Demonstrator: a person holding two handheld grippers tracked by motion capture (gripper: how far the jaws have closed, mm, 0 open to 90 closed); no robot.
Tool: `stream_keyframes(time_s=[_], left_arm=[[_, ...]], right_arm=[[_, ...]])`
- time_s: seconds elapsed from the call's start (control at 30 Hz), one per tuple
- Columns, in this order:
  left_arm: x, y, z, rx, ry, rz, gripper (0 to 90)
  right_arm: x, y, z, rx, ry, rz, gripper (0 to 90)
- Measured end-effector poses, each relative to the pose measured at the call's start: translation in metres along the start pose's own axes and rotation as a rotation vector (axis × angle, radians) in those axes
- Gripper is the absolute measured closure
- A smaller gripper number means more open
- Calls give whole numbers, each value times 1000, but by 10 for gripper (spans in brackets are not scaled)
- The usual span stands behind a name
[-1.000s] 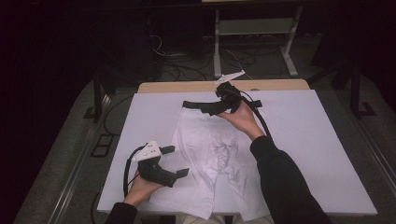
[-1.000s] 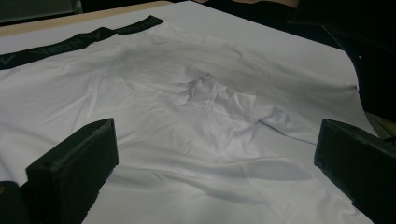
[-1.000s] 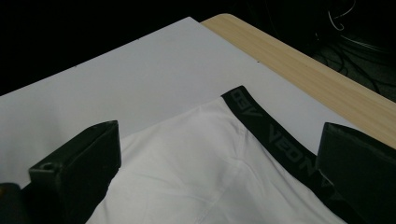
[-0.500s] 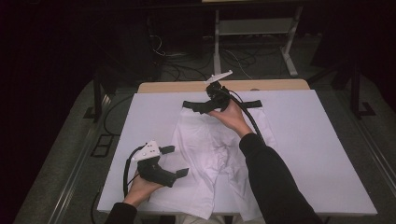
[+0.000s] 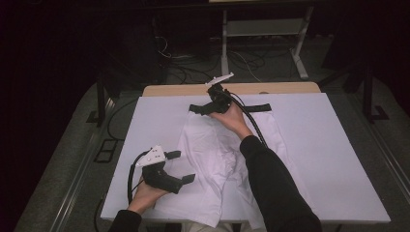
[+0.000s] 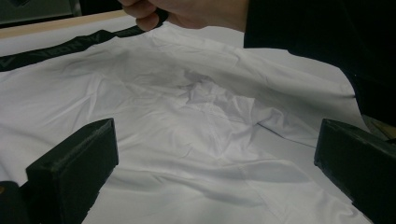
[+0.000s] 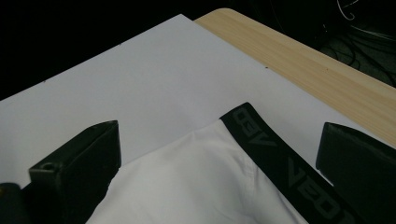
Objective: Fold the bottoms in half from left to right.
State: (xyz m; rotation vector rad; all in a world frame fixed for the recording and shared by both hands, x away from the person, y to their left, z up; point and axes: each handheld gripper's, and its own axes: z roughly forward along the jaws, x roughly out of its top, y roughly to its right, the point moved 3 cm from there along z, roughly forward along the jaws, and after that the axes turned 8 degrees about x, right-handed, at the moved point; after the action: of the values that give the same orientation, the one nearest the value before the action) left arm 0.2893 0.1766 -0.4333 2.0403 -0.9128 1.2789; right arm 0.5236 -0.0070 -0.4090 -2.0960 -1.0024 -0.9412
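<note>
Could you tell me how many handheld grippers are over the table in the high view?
2. The left gripper hovers open by the near left edge of the white shorts; the right gripper is open at the far end, over their black waistband.

High view. White garment [image 5: 227, 159] with black waistband [image 5: 261, 107], spread on a white-covered table [image 5: 338, 159]. Right gripper [image 5: 197, 109] at the far left corner of the waistband, jaws apart, cable trailing back along the dark sleeve [image 5: 270, 188]. Left gripper [image 5: 181, 166] near the table's near left edge, jaws apart, just beside the garment's near left hem.
</note>
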Motion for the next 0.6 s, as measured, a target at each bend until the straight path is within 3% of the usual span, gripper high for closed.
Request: stream_keyframes(time_s=[0.43,0.6], left_arm=[[0,-1,0,-2,6,-3,0],[0,-1,-1,-4,8,-3,0]], right_arm=[[3,2,28,-3,-15,-2,0],[3,4,43,2,0,26,0]])
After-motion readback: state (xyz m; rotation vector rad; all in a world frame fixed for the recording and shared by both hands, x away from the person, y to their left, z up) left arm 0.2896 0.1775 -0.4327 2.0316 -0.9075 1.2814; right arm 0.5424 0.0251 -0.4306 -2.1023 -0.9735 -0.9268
